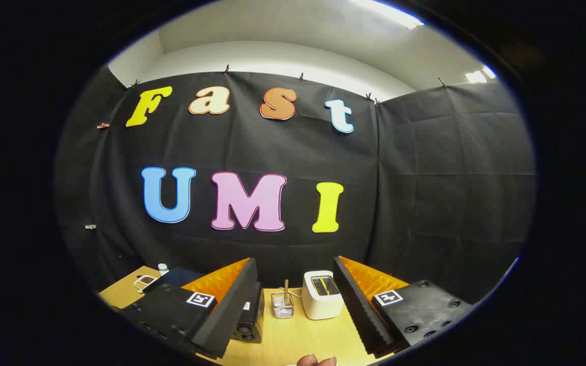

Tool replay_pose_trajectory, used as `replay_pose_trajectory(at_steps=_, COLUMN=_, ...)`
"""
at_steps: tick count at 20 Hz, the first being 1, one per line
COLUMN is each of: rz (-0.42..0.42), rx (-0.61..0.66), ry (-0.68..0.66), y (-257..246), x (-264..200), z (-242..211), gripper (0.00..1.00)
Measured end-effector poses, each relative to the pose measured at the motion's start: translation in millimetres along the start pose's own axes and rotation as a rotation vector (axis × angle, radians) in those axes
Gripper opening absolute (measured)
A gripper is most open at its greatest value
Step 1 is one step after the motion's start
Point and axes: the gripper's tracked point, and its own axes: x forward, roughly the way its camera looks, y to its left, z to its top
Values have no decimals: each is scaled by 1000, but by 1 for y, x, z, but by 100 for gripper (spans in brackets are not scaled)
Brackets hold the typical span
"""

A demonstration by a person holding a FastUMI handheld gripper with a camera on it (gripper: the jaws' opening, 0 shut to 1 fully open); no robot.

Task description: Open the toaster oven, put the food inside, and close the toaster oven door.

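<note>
Gripper (293,305) fingers spread wide apart, nothing held | bare table (293,340) strip left free between them | wire basket (282,305) and white toaster (322,295) stood beyond that gap | dark box (250,320) set against the left finger | fingertips (316,361) seen nearest, below.

On the desk (293,338), the wire holder (282,306) stands just left of the toaster (322,295), with the toaster oven (248,317) further left. Well left of the toaster, past the dark box (176,277), lie a small bottle (163,269) and a tray (145,281). The gripper (295,305) has its fingers spread wide apart around nothing.
</note>
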Motion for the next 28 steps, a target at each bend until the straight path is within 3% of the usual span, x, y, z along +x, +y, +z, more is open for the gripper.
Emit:
replay_pose_trajectory(at_steps=20, rz=17, rx=-5, ry=1, y=17, x=-2, z=-4, gripper=98)
replay_pose_trajectory(at_steps=28, rz=141, rx=0, ry=64, y=117, x=-3, z=-41, gripper=98)
